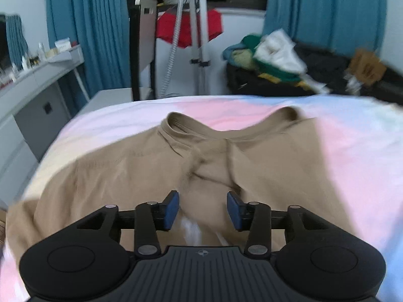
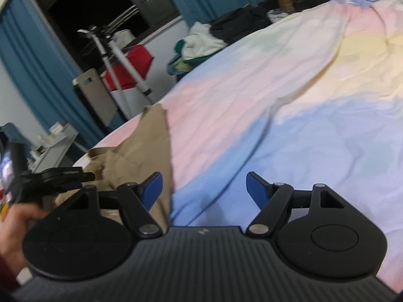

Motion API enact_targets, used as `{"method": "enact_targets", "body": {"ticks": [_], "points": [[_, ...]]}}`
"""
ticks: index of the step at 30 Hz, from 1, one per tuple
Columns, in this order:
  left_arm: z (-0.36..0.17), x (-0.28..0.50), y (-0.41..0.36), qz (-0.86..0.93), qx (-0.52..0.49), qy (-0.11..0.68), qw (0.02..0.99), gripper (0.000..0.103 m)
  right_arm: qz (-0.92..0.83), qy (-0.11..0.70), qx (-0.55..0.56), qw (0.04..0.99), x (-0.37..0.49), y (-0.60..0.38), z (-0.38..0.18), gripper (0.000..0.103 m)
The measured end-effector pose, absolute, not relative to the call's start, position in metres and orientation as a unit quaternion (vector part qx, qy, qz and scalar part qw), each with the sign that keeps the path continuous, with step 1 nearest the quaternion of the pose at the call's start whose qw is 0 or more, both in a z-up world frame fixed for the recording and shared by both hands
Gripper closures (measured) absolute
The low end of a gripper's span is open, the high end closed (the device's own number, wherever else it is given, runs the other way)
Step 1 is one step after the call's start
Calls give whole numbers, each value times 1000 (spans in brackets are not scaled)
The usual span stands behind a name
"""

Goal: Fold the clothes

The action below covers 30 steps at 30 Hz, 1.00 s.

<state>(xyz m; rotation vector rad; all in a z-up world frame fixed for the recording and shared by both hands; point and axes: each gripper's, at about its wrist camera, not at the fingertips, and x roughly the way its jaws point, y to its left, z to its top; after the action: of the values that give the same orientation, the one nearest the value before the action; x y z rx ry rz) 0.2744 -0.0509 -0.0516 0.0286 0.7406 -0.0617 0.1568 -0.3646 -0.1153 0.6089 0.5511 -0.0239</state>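
Left gripper (image 1: 203, 210) sits low over the tan T-shirt (image 1: 156, 173), blue pads (image 1: 171, 210) spread wide with nothing between them, only bunched cloth showing through the gap. The shirt lies spread across the pastel bedsheet (image 1: 352, 156), its collar (image 1: 176, 123) up toward 12 o'clock from the gripper and a creased ridge running from the neckline down toward the fingers. Whether the pads touch the fabric I cannot tell; the picture is smeared by motion.

Over on the right wrist view, the right gripper (image 2: 204, 191) hovers above the sheet (image 2: 289, 105), fingers wide apart and holding nothing. The tan shirt (image 2: 141, 151) sits at 10 o'clock from it, one edge running just beside the left blue pad (image 2: 152, 190). The other gripper (image 2: 60, 178) pokes in at 9 o'clock, over the shirt, with the person's hand (image 2: 15, 229) gripping its handle down at 8 o'clock.

Beyond the bed, teal curtains (image 1: 85, 30) hang on both sides of a dark window; a white tripod (image 1: 199, 25) stands at 12 o'clock with something red (image 1: 189, 27) behind it. A heap of clothes (image 1: 267, 52) rests at 1 o'clock, and a grey desk (image 1: 37, 73) with small bottles runs along at 10 o'clock.
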Motion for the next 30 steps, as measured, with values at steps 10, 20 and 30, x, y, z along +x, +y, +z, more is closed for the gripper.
{"method": "enact_targets", "body": {"ticks": [10, 20, 30], "points": [[-56, 57, -88, -165, -59, 390, 904, 66, 11, 250, 273, 929, 110, -362, -78, 28], [-87, -45, -155, -277, 57, 359, 890, 73, -7, 215, 302, 929, 13, -377, -62, 26], [-135, -54, -180, -286, 125, 374, 874, 71, -7, 234, 319, 918, 28, -375, -74, 24]]}}
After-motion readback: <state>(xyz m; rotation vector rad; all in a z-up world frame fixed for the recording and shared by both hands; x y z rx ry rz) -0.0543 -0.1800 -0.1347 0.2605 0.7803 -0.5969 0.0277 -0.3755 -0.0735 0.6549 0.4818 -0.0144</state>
